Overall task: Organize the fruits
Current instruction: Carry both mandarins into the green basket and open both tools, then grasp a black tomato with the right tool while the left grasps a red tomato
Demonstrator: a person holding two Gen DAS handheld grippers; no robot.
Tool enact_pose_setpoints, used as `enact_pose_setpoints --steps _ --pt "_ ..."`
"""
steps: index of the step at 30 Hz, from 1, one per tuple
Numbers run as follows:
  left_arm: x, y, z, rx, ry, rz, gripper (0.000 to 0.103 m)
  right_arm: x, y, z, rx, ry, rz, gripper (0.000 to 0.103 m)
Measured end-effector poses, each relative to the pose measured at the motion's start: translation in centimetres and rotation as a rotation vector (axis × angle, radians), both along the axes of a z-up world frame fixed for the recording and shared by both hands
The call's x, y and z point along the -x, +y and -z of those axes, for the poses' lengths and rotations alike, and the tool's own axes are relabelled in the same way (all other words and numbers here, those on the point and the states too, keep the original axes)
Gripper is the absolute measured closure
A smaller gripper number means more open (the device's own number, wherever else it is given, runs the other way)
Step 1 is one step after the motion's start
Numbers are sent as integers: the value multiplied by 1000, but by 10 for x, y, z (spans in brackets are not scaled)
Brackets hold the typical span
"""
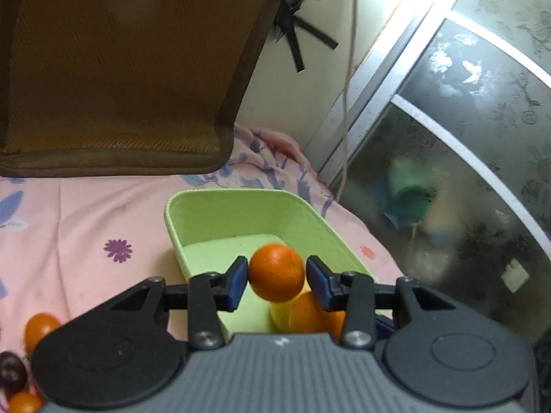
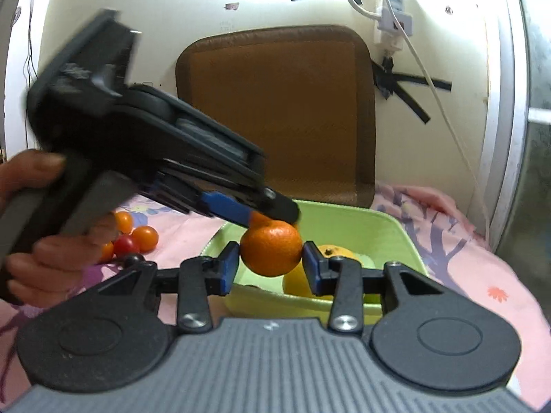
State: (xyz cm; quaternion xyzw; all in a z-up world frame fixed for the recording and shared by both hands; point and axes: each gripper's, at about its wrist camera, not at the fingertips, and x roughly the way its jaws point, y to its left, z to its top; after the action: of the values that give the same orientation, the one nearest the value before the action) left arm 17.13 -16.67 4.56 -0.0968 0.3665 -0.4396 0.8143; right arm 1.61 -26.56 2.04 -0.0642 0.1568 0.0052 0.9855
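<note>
The right gripper point(image 2: 271, 262) is pinching an orange point(image 2: 271, 251) between both blue pads, holding it above the near edge of the green tub point(image 2: 396, 223). Just behind, the left gripper point(image 1: 276, 274), in a hand point(image 2: 51, 261), is flanking a second orange point(image 1: 276, 273) over the tub; one pad is touching it, but whether the other is pressing I cannot tell. A yellow fruit point(image 2: 296, 280) is lying inside the tub. Cherry tomatoes point(image 2: 144, 237) are sitting left of the tub on the pink sheet point(image 2: 465, 268). A brown cushion point(image 2: 282, 110) is leaning behind the tub.
</note>
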Motion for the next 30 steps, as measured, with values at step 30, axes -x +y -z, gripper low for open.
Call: enact_pose_setpoints --steps 30 --pt "65 231 13 12 -59 -399 47 -2 79 20 -90 184 -222 62"
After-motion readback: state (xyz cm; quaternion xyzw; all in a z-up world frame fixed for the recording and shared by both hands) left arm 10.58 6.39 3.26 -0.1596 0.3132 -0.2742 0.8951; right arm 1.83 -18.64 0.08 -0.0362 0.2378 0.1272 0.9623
